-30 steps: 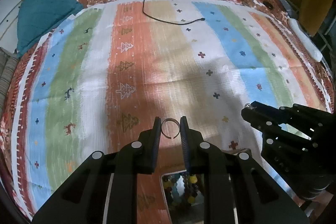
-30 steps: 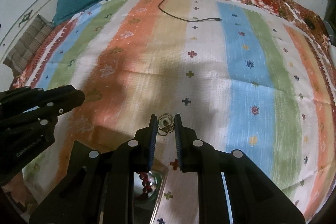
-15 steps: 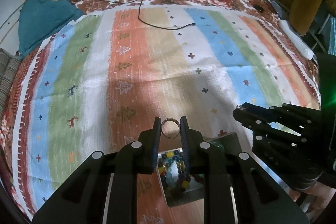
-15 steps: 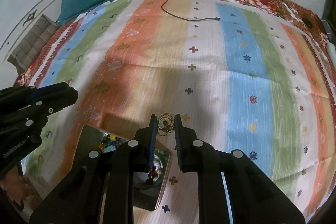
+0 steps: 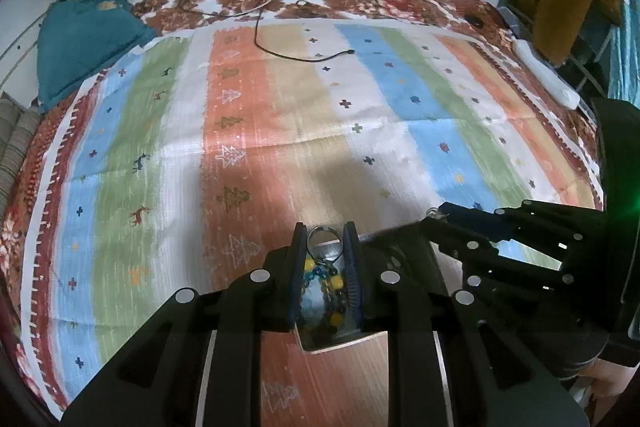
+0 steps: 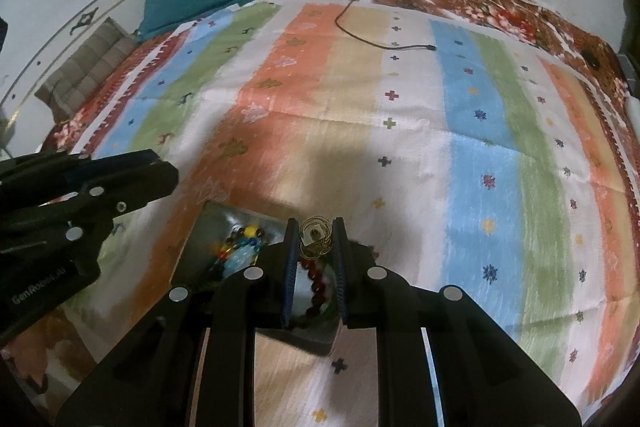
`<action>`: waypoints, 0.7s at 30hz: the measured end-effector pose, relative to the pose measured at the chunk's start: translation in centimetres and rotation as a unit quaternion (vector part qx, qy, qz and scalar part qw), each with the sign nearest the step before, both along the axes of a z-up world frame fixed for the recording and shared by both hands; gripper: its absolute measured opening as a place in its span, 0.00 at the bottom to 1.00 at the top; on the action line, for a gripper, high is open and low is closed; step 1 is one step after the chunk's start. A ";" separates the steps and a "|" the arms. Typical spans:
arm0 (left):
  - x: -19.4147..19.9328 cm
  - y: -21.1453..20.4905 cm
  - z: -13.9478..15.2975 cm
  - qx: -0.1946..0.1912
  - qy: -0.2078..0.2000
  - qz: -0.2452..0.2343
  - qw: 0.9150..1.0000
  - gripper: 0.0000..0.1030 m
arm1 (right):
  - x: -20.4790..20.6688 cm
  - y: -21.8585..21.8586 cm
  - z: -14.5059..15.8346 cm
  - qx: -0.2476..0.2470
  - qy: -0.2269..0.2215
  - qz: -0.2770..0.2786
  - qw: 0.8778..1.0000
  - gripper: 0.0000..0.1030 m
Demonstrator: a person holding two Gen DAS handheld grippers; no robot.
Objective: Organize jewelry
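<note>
My left gripper (image 5: pixel 325 239) is shut on a thin silver ring (image 5: pixel 324 235) and holds it over a metal tray (image 5: pixel 340 341) of coloured beads (image 5: pixel 320 283). My right gripper (image 6: pixel 316 235) is shut on a gold wire earring (image 6: pixel 316 241) above the same tray (image 6: pixel 208 223), where a dark red bead bracelet (image 6: pixel 316 287) and coloured beads (image 6: pixel 240 243) lie. The right gripper shows at the right of the left wrist view (image 5: pixel 440 213). The left gripper's body shows at the left of the right wrist view (image 6: pixel 80 187).
The tray sits on a striped cloth (image 5: pixel 280 131) spread over a bed. A black cable (image 5: pixel 304 57) lies at the far side. A teal cushion (image 5: pixel 84 35) is at the far left. A white power strip (image 5: pixel 548 79) lies at the right edge.
Both grippers have drawn back and lifted with their pieces still held. The bead tray has come into fuller view beneath the fingers.
</note>
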State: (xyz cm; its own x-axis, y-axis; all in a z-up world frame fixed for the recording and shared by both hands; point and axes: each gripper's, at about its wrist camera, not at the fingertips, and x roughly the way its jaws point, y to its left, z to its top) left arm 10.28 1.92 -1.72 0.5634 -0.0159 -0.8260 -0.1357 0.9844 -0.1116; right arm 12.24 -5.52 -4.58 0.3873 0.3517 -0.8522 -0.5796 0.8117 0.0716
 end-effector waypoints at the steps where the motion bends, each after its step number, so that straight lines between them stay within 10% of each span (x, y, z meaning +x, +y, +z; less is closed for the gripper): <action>1: -0.2 -0.1 0.1 0.001 -0.002 -0.001 1.000 0.18 | -0.4 -0.1 0.0 0.000 0.000 0.002 1.000 0.17; 21: -1.3 0.6 0.1 -0.027 -0.001 0.025 0.999 0.26 | -1.2 -0.4 -0.6 -0.004 0.004 -0.007 1.000 0.27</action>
State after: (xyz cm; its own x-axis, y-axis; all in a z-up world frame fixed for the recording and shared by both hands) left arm 9.03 2.51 -1.58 0.5658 -0.0328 -0.8239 -0.1841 0.9690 -0.1650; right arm 11.06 -5.91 -5.13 0.3850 0.3401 -0.8580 -0.5682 0.8199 0.0701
